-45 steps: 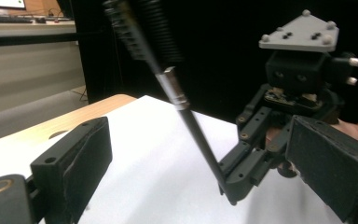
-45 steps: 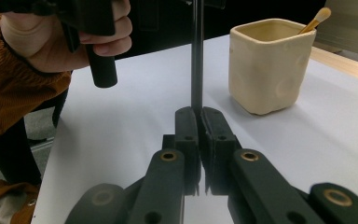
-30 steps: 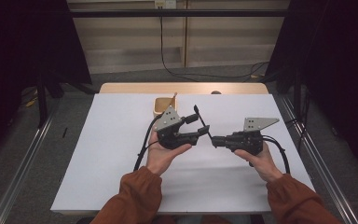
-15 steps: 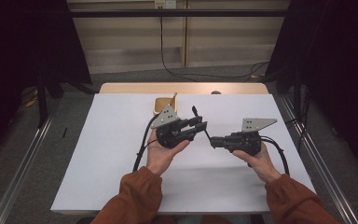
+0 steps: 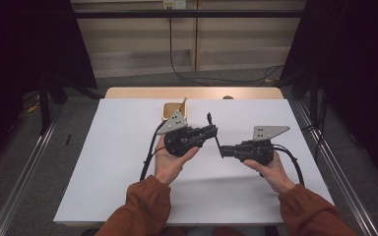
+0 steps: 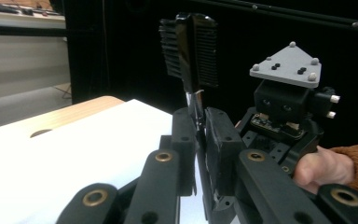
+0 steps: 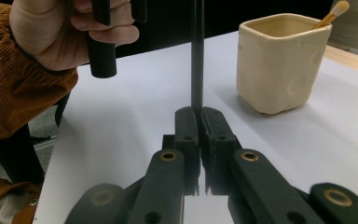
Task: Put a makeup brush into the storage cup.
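High view. I hold my left gripper (image 5: 211, 131) and right gripper (image 5: 225, 151) above the white table (image 5: 103, 162), both nearer to me than the cup (image 5: 170, 111), which stands at the far edge of the white surface with a stick (image 5: 182, 103) leaning in it. A thin black brush (image 5: 213, 133) bridges the two grippers: its far end rises past my left gripper's tip, toward the cup's side, and its near end runs down into my right gripper. The grippers sit close together, just apart, with the left one nearer the cup.

Left gripper view. My left gripper (image 6: 196, 126) is closed on the brush (image 6: 189, 46); the stem is pinched between the two jaws, and the ribbed black head stands upright above them. My right gripper's grey plate (image 6: 286, 65) and my right hand (image 6: 324, 165) lie just beyond.

Right gripper view. My right gripper (image 7: 198, 116) is also clamped on the brush (image 7: 196, 56), whose straight black handle rises vertically from between the shut jaws. The cup (image 7: 279, 65) stands to the right of the handle, well apart from it, and my left hand (image 7: 70, 35) is at upper left, on the other side of the handle from the cup.
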Demonstrator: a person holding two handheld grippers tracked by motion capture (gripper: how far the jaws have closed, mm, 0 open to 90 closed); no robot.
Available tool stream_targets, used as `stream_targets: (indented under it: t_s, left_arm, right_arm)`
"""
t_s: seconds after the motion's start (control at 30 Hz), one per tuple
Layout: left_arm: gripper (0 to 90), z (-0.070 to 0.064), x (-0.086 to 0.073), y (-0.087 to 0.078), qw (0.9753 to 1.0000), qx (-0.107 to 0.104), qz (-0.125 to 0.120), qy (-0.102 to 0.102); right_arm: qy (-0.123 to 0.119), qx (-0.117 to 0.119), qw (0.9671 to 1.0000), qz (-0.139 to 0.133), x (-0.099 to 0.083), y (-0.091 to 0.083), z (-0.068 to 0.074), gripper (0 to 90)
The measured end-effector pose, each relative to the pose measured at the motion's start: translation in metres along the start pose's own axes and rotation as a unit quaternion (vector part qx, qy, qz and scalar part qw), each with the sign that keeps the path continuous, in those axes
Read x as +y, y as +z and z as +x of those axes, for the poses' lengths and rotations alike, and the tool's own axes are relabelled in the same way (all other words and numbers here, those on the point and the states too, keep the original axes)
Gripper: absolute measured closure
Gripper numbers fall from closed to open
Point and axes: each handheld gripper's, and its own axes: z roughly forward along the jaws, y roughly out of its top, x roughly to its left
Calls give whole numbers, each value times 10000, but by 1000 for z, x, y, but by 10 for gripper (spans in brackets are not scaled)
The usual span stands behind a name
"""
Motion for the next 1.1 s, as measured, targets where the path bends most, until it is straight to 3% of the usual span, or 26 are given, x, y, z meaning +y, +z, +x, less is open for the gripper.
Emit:
stream_targets:
  t_s: [0.23,0.33,0.47,0.87,1.1]
  left_arm:
    - [853,-5,1,-1,9999,-130,7,34]
    - [859,-9,3,-2,9998,-142,19,166]
    - [860,-9,1,-1,9998,-114,76,175]
    - [859,-2,-2,-1,10000,-54,66,-34]
    - [859,-1,-2,-2,9999,-33,95,-42]
  right_arm:
    - [22,3,10000,-15,0,2,1,843]
    - [22,0,10000,-27,1,2,2,832]
    - [50,-4,10000,-65,1,1,1,821]
    - [145,-103,9998,-62,1,-1,0,577]
    - [146,-215,9996,-99,3,0,3,402]
